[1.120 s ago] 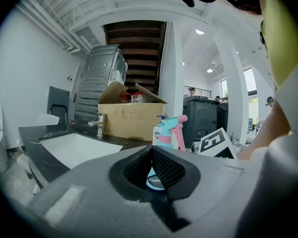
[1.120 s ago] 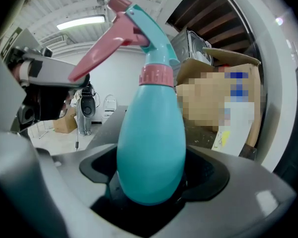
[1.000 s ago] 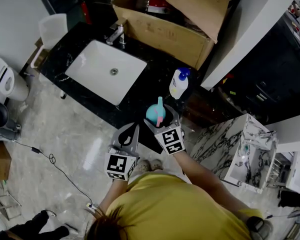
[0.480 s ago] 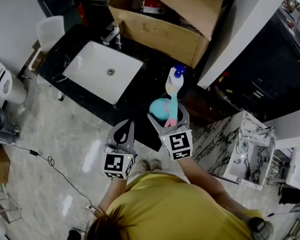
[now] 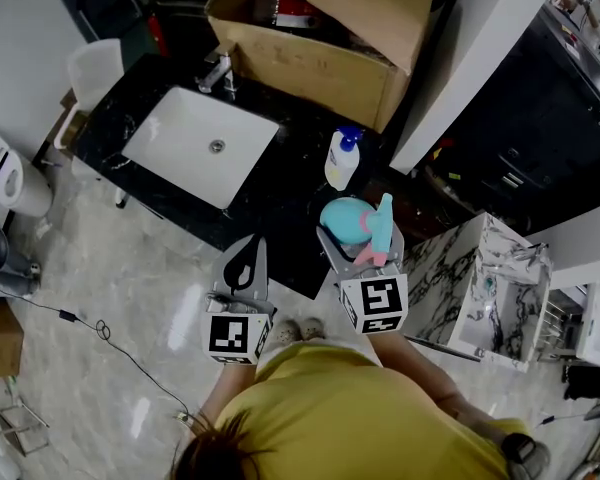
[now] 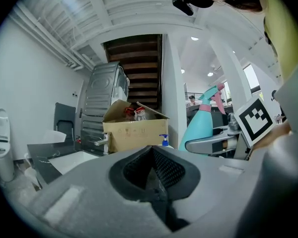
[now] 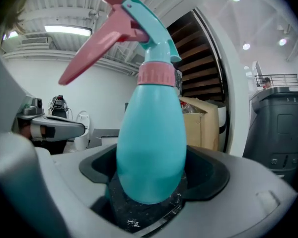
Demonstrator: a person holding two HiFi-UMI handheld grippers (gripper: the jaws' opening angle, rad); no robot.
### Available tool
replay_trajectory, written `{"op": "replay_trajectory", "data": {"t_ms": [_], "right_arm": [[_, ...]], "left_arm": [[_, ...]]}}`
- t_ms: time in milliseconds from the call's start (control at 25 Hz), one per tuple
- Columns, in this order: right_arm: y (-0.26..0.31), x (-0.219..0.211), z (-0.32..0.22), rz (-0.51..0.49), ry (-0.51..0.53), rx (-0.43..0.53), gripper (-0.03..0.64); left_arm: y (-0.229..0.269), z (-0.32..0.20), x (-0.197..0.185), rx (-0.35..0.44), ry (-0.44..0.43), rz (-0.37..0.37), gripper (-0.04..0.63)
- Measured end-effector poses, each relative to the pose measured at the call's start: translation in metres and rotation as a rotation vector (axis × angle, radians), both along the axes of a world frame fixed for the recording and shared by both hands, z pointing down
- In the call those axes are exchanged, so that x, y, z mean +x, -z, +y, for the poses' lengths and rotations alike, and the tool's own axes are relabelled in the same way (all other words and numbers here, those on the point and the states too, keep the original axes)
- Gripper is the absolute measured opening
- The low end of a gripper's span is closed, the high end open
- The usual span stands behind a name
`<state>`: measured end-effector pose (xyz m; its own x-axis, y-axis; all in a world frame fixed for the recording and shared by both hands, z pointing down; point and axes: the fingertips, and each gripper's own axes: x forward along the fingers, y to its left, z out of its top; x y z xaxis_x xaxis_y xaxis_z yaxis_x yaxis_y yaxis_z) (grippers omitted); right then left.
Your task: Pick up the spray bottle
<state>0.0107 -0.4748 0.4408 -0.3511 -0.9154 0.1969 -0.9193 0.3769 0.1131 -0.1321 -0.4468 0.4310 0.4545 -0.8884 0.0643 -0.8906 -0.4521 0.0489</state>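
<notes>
A teal spray bottle point(image 5: 348, 219) with a pink trigger and collar is held off the black counter point(image 5: 280, 183), near its front right corner. My right gripper point(image 5: 360, 236) is shut on the bottle's body point(image 7: 150, 148), which fills the right gripper view with its pink trigger point(image 7: 97, 38) pointing up left. My left gripper point(image 5: 244, 268) hangs at the counter's front edge with its jaws shut and nothing between them point(image 6: 156, 175). From the left gripper view the bottle point(image 6: 202, 125) shows at the right.
A white sink basin point(image 5: 202, 145) with a tap point(image 5: 218, 68) is set in the counter. A white pump bottle with a blue top point(image 5: 341, 158) stands behind the spray bottle. An open cardboard box point(image 5: 320, 43) sits at the back. A marble-topped unit point(image 5: 485, 288) stands right.
My right gripper has carried the spray bottle up and to the right, away from the counter and toward the person. The left gripper has hardly moved.
</notes>
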Motion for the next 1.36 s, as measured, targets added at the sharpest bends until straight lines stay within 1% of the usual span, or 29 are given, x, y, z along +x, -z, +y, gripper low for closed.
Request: {"op": "replay_trajectory", "data": {"t_ms": [160,360,640,1360], "right_arm": [[0.005,0.011,0.011,0.004,-0.030,0.015,0.390],[0.001,0.010,0.020,0.015,-0.015,0.009,0.388],[-0.007,0.009,0.022,0.015,-0.003,-0.016,0.388],[-0.012,0.009,0.031,0.025,0.008,-0.035,0.388]], "left_arm": [[0.011,0.001,-0.002,0.018,0.023,-0.005,0.004],[0.011,0.002,-0.004,0.030,0.027,-0.008,0.003],[0.008,0.006,-0.002,0.013,0.019,-0.011,0.003],[-0.001,0.015,0.000,-0.009,0.018,-0.017,0.003]]}}
